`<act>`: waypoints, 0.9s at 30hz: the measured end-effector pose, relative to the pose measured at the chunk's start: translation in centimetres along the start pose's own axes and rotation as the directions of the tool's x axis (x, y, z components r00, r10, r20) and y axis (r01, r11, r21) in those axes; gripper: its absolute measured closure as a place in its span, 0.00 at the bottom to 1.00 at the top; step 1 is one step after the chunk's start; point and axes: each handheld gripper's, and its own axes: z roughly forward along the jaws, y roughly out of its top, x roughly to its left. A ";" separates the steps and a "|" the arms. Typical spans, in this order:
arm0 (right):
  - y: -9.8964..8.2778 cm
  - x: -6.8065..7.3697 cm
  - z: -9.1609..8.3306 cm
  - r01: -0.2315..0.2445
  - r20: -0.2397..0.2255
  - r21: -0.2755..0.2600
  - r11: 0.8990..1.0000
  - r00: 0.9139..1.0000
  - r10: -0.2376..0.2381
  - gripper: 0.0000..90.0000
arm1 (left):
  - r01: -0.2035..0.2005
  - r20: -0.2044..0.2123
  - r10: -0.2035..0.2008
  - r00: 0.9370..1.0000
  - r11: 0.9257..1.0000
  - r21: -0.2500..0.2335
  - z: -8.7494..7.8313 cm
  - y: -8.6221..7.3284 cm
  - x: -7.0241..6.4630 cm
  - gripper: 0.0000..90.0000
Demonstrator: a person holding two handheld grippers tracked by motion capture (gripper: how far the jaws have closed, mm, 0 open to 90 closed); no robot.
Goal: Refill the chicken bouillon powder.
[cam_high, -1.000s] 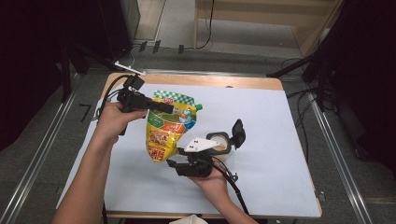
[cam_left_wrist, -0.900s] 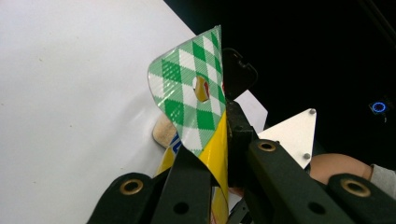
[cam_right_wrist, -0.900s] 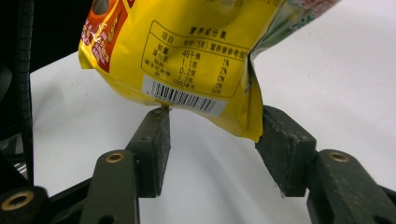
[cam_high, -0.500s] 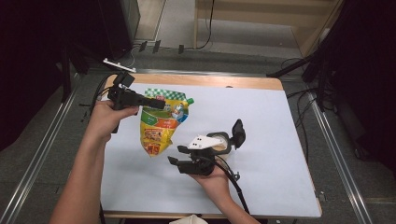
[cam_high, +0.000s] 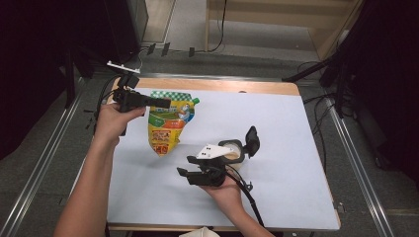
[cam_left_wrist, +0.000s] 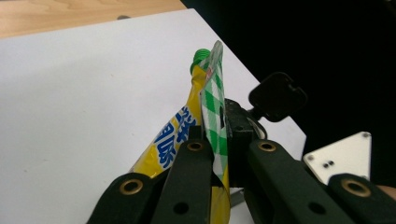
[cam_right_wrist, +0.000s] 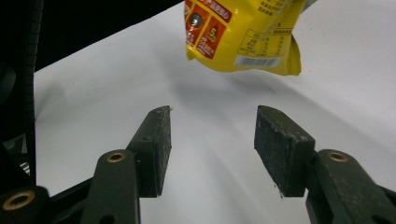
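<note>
Pouch first: a yellow spouted pack with a green-and-white checked top edge and a green cap, hanging over the far left part of the white mat. In the high view it dangles from its checked top, lower end toward the person and tilted a little to the left.

The left gripper pinches that checked top, jaws pressed together on it. In the left gripper view the two black jaws close on either side of the thin green-and-white seam of the pouch, with the cap sticking up just behind it. The left hand holds this gripper near the mat's far left corner, jaws pointing to the right across the table.

The right gripper sits nearer the person, about mid-mat, in the right hand, with its grey plate on top. Its jaws stand spread with nothing between them (the right gripper view shows bare white mat in the gap). In that view the pouch's bottom edge, with barcode and red panels, hangs just above the mat ahead of the jaws, near but not touching them; its shadow falls on the mat beneath.
</note>
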 end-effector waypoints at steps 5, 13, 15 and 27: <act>-0.1 0.0 0.0 -0.001 -0.003 0.003 1.000 1.000 0.001 0.53 | -0.007 -0.055 0.007 0.998 1.000 0.002 0.3 -0.2 0.6 1.00; -0.1 0.0 0.0 -0.002 -0.004 0.005 1.000 1.000 0.002 0.53 | 0.032 -0.037 -0.031 0.999 0.999 0.024 0.4 -0.7 1.7 0.95; -0.1 0.0 0.0 -0.003 -0.004 0.005 1.000 1.000 0.003 0.53 | 0.027 -0.061 -0.025 0.998 0.999 0.032 0.4 -0.8 1.7 0.91; -0.1 0.0 -0.1 -0.001 -0.004 0.004 1.000 1.000 0.001 0.53 | 0.028 -0.046 -0.027 0.999 1.000 0.015 0.2 -0.8 1.4 0.78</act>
